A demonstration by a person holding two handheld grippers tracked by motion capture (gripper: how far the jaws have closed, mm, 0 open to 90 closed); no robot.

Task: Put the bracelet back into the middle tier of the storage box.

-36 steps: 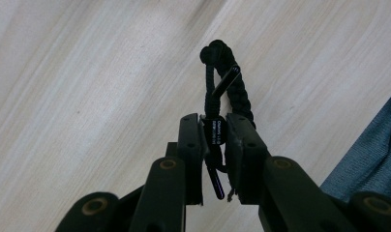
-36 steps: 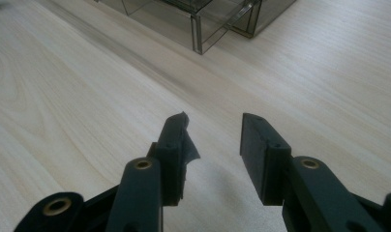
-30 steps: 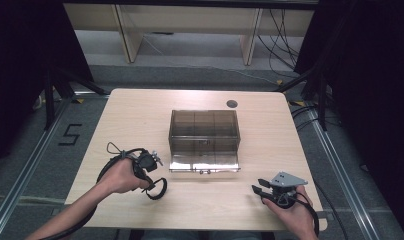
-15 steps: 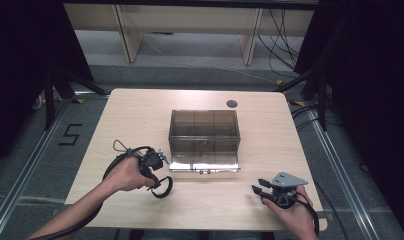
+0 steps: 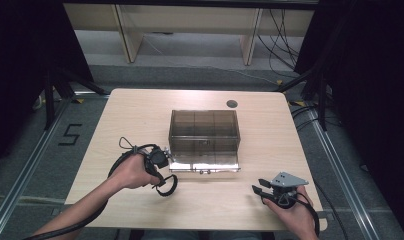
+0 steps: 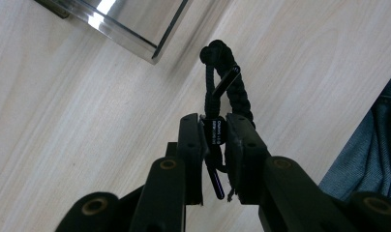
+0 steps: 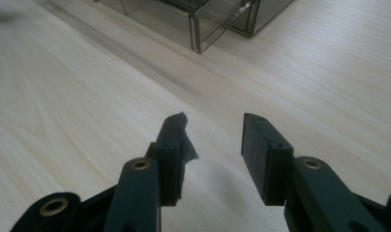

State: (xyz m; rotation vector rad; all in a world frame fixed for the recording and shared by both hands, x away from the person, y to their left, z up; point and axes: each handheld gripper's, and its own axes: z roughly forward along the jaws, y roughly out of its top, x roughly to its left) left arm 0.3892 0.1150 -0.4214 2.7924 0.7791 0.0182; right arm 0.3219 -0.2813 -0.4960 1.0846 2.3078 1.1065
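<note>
A smoky clear box (image 5: 204, 131) with several compartments stands mid-table, its clear front flap (image 5: 205, 165) folded down onto the wood. My left gripper (image 5: 162, 159) is just left of that flap, shut on a black braided cord bracelet (image 5: 168, 187) whose loop hangs toward the table's front. In the left gripper view the jaws pinch the bracelet (image 6: 231, 84) at its clasp, left gripper (image 6: 214, 131), with the flap's corner (image 6: 130, 26) beyond. My right gripper (image 5: 260, 190) rests at the front right, open and empty; right gripper (image 7: 213, 128) faces the box's corner (image 7: 208, 21).
A dark round grommet (image 5: 232, 104) sits in the table near its far edge. The table's front edge runs close under both hands. Blue jeans (image 6: 377, 145) show past that edge in the left gripper view. Cables trail from both grippers.
My left hand has shifted a little right toward the box, carrying the bracelet. The right gripper has kept still.
</note>
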